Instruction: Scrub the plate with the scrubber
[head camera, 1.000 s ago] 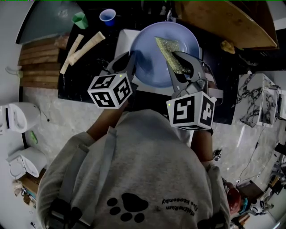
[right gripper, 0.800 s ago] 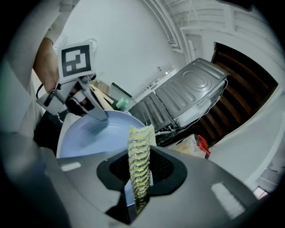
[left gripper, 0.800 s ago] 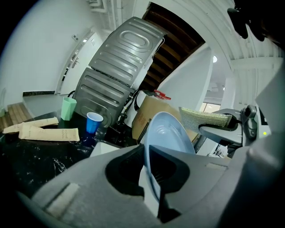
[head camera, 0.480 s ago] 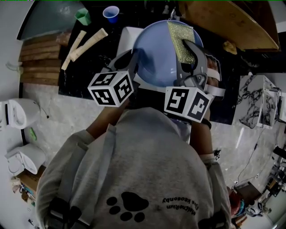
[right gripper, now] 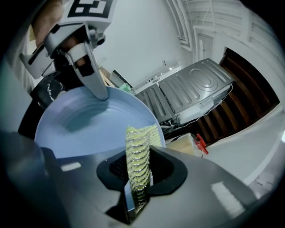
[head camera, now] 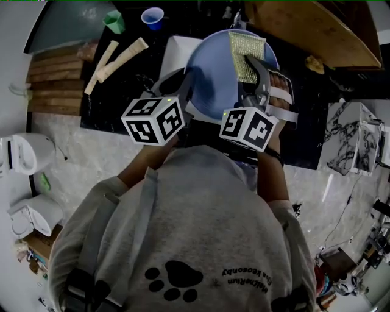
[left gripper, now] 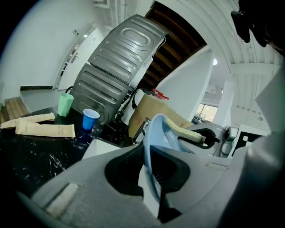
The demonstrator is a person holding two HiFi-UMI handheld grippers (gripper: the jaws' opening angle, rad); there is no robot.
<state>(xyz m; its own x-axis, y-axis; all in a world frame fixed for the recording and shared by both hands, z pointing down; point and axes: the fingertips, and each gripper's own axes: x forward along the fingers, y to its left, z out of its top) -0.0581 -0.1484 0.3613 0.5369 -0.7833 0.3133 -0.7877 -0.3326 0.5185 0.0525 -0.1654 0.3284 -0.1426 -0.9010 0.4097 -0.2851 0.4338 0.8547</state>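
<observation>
A pale blue plate (head camera: 210,73) is held tilted above the far part of the dark table (head camera: 122,103), its face turned toward the person. It is gripped by its near-left rim in the left hand-held gripper (head camera: 186,85). The jaws of that gripper have just opened slightly, yet both are seen pressed on the thin edge. The yellow-green scrubber (head camera: 245,55) is clamped by one end in the right hand-held gripper (head camera: 255,67) and is laid flat against the plate's far-right portion, touching the surface.

The plate is judged to be stiff and smooth, so a hold on its narrow rim alone may be expected to pivot or slip once pressure is applied. Whether it is plastic or ceramic cannot be told, and a drop onto the hard table is best treated as a risk of breakage. A deeper bite over the rim, opposite the side being scrubbed, would be favoured.

The scrubber is read as light, soft and easily bent: its free length is seen curving beyond the jaws. Little force would be passed to the plate through that floppy end, so a hold nearer its middle would be the firmer choice.

Left on the table at the far left are a blue cup (head camera: 152,18), a green cup (head camera: 111,23) and some long paper packets (head camera: 119,60), all well apart from the plate.
</observation>
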